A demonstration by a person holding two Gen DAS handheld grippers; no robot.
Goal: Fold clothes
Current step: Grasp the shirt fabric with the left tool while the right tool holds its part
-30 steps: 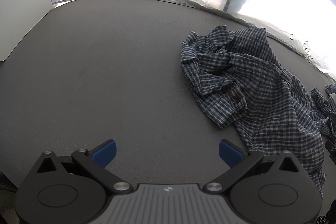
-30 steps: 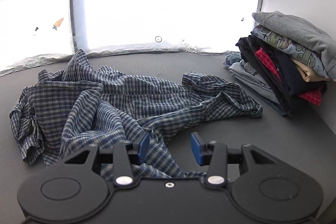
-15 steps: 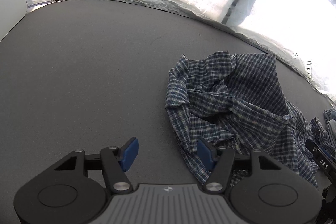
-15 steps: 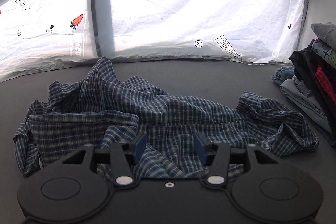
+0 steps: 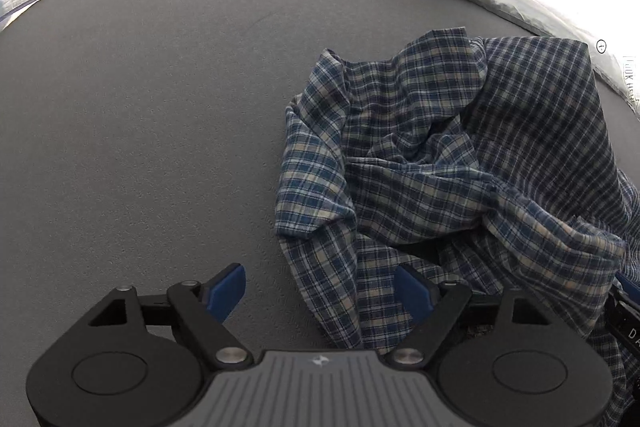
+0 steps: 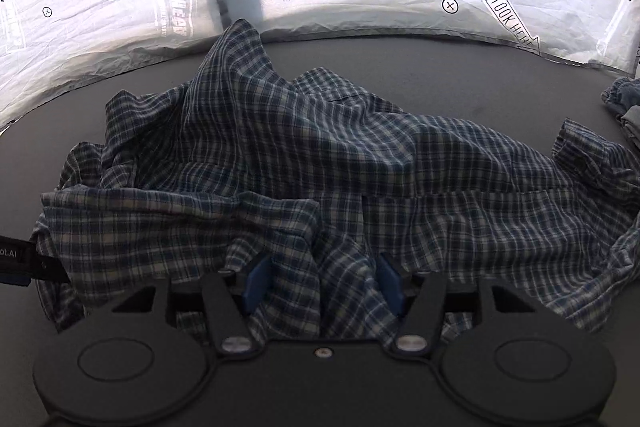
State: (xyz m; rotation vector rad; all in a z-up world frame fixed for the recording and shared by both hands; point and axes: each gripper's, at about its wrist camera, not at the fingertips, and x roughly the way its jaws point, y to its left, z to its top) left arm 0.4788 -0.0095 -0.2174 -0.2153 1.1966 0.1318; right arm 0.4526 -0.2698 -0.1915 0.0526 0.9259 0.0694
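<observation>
From the left wrist view, the left tool (image 5: 320, 291) hangs low over the grey desk (image 5: 140, 127) with its blue pads spread wide, the crumpled plaid shirt (image 5: 460, 167) heaped to its right and a hem of it lying between the pads, the right pad resting on cloth. From the right wrist view, the right tool (image 6: 322, 285) is also parted, its pads pushed in with shirt (image 6: 320, 155) fabric bunched between them but not pinched, and folded denim (image 6: 624, 103) lies at the far right edge.
</observation>
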